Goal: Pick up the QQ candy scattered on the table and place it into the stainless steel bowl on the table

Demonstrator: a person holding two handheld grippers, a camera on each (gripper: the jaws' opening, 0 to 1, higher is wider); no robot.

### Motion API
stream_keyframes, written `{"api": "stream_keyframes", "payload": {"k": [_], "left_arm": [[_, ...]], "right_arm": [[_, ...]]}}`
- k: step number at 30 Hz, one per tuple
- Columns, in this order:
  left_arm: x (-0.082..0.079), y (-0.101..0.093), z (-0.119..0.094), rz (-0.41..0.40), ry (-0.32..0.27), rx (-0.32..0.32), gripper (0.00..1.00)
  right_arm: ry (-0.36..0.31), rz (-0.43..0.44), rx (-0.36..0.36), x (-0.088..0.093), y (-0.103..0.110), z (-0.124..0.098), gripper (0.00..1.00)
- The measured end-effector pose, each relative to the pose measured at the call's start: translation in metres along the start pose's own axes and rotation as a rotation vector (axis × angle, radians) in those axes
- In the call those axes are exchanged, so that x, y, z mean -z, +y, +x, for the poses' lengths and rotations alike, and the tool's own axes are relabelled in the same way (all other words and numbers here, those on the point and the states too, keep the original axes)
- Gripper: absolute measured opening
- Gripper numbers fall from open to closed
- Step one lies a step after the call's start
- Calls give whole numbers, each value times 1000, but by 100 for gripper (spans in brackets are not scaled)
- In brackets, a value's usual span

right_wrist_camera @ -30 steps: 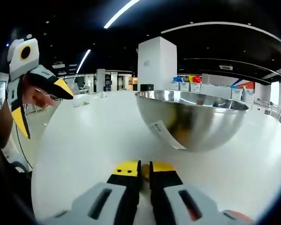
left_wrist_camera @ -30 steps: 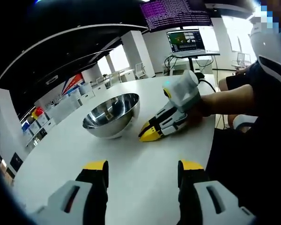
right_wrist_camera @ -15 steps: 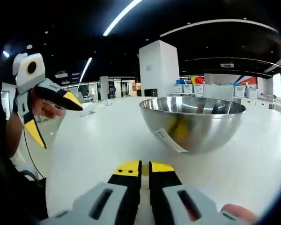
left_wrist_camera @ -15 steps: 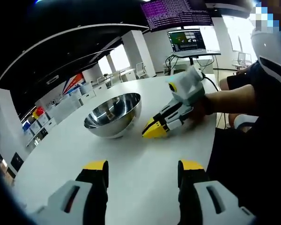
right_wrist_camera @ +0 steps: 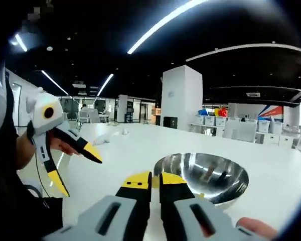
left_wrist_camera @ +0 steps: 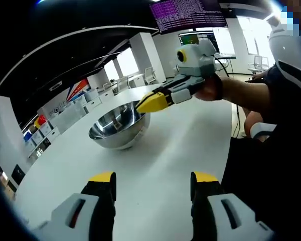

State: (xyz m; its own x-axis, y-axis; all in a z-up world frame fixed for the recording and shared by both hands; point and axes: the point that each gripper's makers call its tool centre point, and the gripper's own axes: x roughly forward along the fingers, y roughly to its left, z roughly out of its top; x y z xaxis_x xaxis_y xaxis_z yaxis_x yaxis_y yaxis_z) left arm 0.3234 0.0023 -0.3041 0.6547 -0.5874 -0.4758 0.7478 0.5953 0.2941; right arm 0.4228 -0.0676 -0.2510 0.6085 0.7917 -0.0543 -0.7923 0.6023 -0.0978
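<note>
Between your right gripper's yellow-tipped jaws, clenched almost tip to tip, a sliver of yellowish stuff shows in the narrow gap; you most likely hold a piece of QQ candy there, though it is too small to tell for sure. Just past and below those tips, a little to their right in the right gripper view, sits the stainless steel bowl with its open mouth toward you. That is the relation your next move turns on: the bowl lies ahead of and under the jaws, so a short reach forward and slightly right should bring the tips over the hollow before you let go. In the left gripper view the same gripper hangs above the bowl's near rim, clearly the nearer of the two.

Your left gripper waits low over the white table, its jaws spread wide with nothing between them, well apart from the bowl.

Farther off, a laptop and a large screen of purple text stand beyond the table; their writing is too small to read. I see no brand or label on bowl or candy.
</note>
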Motion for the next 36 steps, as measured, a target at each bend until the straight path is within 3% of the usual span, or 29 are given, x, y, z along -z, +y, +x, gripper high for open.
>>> {"api": "stream_keyframes", "payload": {"k": [6, 12, 16, 36], "left_arm": [[1, -1, -2, 0, 1, -2, 60], [3, 2, -6, -3, 4, -11, 60], [5, 4, -6, -8, 5, -15, 60], [8, 4, -3, -18, -1, -7, 60]], "right_arm": [[-5, 3, 33, 4, -22, 30, 5], [5, 121, 60, 13, -42, 49, 5], [8, 167, 63, 18, -48, 53, 6], [16, 195, 59, 22, -46, 55, 8]]}}
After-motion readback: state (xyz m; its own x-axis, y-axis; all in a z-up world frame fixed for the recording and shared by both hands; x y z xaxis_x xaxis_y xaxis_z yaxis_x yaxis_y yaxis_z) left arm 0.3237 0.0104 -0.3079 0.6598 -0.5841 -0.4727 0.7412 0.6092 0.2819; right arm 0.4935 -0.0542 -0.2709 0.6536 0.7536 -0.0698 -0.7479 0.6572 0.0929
